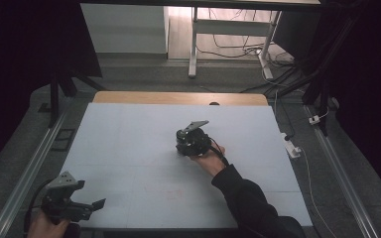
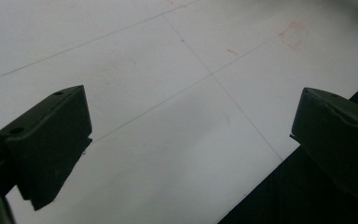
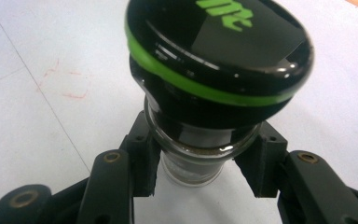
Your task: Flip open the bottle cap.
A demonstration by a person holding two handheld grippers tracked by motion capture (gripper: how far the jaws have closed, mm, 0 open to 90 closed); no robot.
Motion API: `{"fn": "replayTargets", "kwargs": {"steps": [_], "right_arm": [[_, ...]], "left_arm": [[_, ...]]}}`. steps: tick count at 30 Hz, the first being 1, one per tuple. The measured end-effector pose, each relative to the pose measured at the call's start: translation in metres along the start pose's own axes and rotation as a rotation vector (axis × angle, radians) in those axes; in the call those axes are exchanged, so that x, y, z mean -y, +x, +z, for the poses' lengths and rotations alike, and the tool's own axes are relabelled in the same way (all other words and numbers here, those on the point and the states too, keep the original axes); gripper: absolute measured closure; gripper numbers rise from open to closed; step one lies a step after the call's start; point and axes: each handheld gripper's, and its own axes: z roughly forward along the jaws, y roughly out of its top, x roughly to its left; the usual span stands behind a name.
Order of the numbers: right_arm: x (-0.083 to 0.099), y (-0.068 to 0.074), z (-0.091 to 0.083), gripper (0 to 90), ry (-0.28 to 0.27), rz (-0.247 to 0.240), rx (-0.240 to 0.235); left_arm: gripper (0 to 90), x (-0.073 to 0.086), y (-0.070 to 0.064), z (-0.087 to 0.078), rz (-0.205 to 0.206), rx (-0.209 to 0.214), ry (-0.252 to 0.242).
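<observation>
A small glass jar (image 3: pixel 200 163) with a glossy black lid (image 3: pixel 214 60), green ring and green lettering stands on the white table mat (image 3: pixel 28 135). My right gripper (image 3: pixel 203 172) is shut on the jar's glass neck just under the lid, one pad on each side. In the high view the right gripper (image 1: pixel 191 141) sits at the middle of the mat (image 1: pixel 129 148), and it covers the jar. My left gripper (image 1: pixel 90 194) hovers at the mat's front left corner. Its jaws stand wide apart with nothing between them, over bare mat (image 2: pixel 191 121).
Faint red marks (image 3: pixel 70 88) are drawn on the mat near the jar. A wooden strip (image 1: pixel 178 97) runs along the table's far edge. A power strip (image 1: pixel 292 148) and cables lie on the floor at the right. Metal rails flank the table.
</observation>
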Motion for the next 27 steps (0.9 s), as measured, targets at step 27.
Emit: {"fn": "replayTargets", "kwargs": {"steps": [27], "right_arm": [[-0.001, -0.004, 0.000, 52.5, 0.007, -0.035, -0.028]], "left_arm": [[0.0, -0.046, -0.006, 0.038, 0.113, 0.101, -0.077]]}}
